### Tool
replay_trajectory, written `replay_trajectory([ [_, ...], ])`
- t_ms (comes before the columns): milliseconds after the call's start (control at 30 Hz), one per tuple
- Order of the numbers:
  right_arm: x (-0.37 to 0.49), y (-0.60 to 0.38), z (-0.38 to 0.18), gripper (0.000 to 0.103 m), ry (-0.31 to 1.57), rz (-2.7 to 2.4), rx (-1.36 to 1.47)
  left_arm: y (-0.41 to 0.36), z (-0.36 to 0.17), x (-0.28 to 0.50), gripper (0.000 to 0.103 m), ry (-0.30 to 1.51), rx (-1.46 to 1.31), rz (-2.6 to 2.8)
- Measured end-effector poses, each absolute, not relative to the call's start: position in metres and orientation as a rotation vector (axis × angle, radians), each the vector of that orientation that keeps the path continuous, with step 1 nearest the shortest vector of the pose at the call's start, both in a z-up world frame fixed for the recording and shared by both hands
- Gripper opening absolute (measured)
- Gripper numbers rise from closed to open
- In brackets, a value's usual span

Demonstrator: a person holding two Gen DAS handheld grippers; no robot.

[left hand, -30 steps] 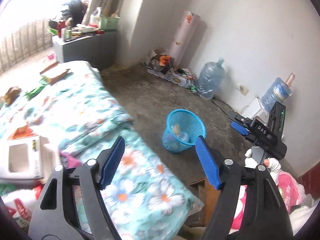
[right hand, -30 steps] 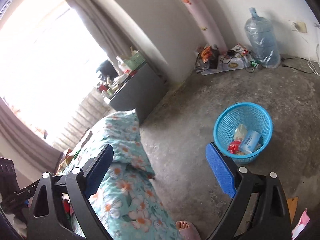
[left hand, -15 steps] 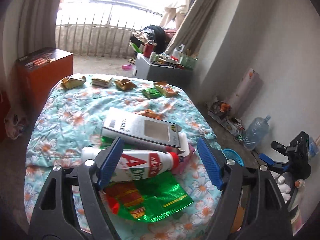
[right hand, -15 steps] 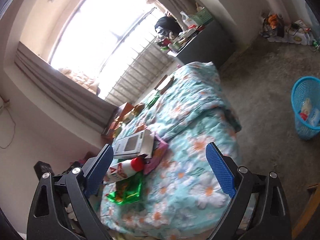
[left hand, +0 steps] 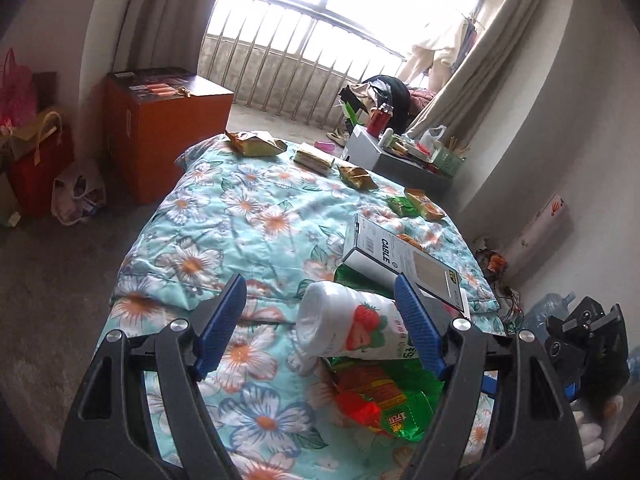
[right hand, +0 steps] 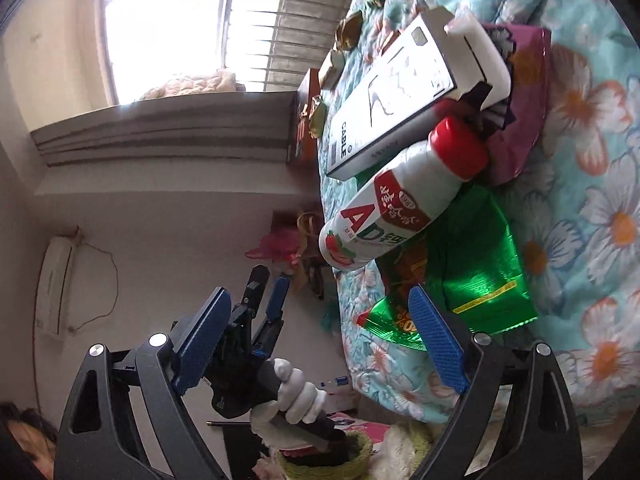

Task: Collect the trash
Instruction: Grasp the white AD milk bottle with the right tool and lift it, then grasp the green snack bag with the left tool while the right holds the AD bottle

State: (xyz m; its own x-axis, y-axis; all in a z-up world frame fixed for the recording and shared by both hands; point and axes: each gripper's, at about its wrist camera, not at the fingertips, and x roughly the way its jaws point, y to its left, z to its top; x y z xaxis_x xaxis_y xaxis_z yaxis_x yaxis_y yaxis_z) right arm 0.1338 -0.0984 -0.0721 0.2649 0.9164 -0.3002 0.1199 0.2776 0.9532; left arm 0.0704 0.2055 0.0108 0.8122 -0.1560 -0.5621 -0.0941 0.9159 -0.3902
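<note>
1. Since a sec ago both views swung off the floor and the blue basket, now out of frame; both now face the bed w/ the trash pile.
2. Left hand-held gripper: jaws spread wide, nothing between the pads, released. It hovers over the near end of the bed, angled down.
3. Right hand-held gripper: jaws also apart, empty; view rolled sideways, so the bed runs up the right side of the frame.
4. Trash pile, near end of the floral quilt: white strawberry-drink bottle w/ red cap lying on its side, base toward the left cam, just beside the left gripper's right pad; can't tell if touching.
5. Bottle lies on top of a green foil snack bag. White "CABLE" box leans over the bottle's cap end; purple packet under the box.
6. Further up the bed: several gold and green snack wrappers, well apart from the pile.
7. Gloved left hand grips the left tool's handle in the right cam.
8. Orange box stands on the floor beside the bed's far end.
</note>
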Motion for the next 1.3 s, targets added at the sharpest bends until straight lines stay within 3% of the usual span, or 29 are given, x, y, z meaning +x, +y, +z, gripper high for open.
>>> replay_trajectory([
  [267, 0.161, -0.053, -0.108, 0.079, 1.307, 0.617, 1.301, 0.234, -0.007, 0.072, 0.072, 0.628, -0.476, -0.049],
  [500, 0.166, -0.051, -0.119, 0.074, 1.274, 0.475, 1.363, 0.249, -0.023, 0.082, 0.072, 0.658, -0.508, -0.062],
  [767, 0.153, -0.06, -0.136, 0.053, 1.268, 0.47, 1.499, 0.25, -0.029, 0.087, 0.072, 0.678, -0.519, -0.077],
  [1033, 0.138, -0.072, -0.126, 0.051, 1.308, 0.604, 1.444, 0.236, -0.022, 0.093, 0.072, 0.682, -0.508, -0.113],
  [1300, 0.099, -0.127, -0.095, 0.05, 1.336, 0.626, 1.19, 0.214, -0.015, 0.091, 0.072, 0.68, -0.467, -0.163],
])
